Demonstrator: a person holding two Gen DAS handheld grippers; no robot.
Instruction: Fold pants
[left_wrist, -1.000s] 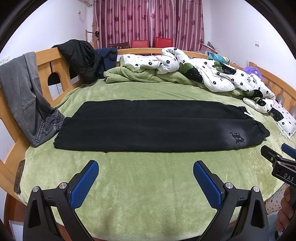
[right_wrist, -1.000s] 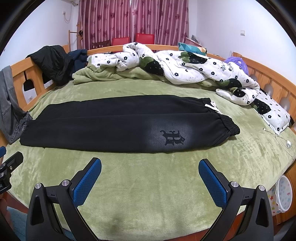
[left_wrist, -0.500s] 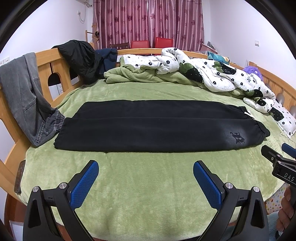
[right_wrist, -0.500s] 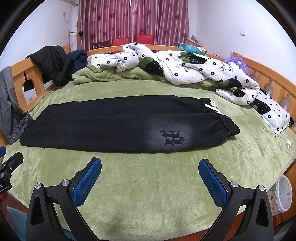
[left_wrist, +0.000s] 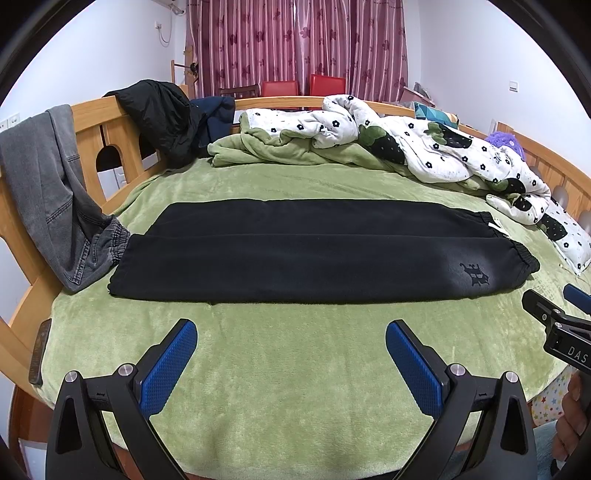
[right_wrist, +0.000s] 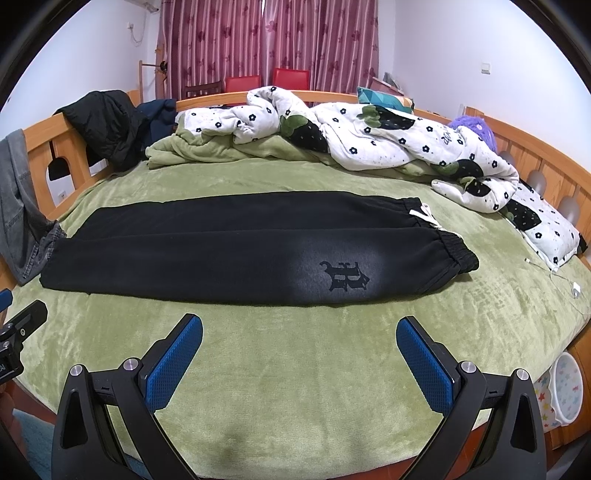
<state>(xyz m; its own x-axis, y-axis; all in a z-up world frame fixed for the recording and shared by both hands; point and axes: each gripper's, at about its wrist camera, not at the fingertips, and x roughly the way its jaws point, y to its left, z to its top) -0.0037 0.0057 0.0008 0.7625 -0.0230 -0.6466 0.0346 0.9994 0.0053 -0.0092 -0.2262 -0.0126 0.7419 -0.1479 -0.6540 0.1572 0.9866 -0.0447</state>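
With both the left tongs (left_wrist: 291, 363) and right tongs (right_wrist: 299, 360) spread and empty short of the pants (left_wrist: 295, 254) lying flat across the bed (left_wrist: 295, 387), we should pinch matching ends so the fold lands square.

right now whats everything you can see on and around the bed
pants: 1, black, flat across the green bed cover
quilt: 1, white with black flowers, bunched along the far side
green blanket: 1, crumpled under the quilt
grey jeans: 1, hung on the wooden rail
black jacket: 1, draped on the rail
chairs: 2, red, by the curtain
left tool: 1, blue pads, open, empty
right tool: 1, blue pads, open, empty
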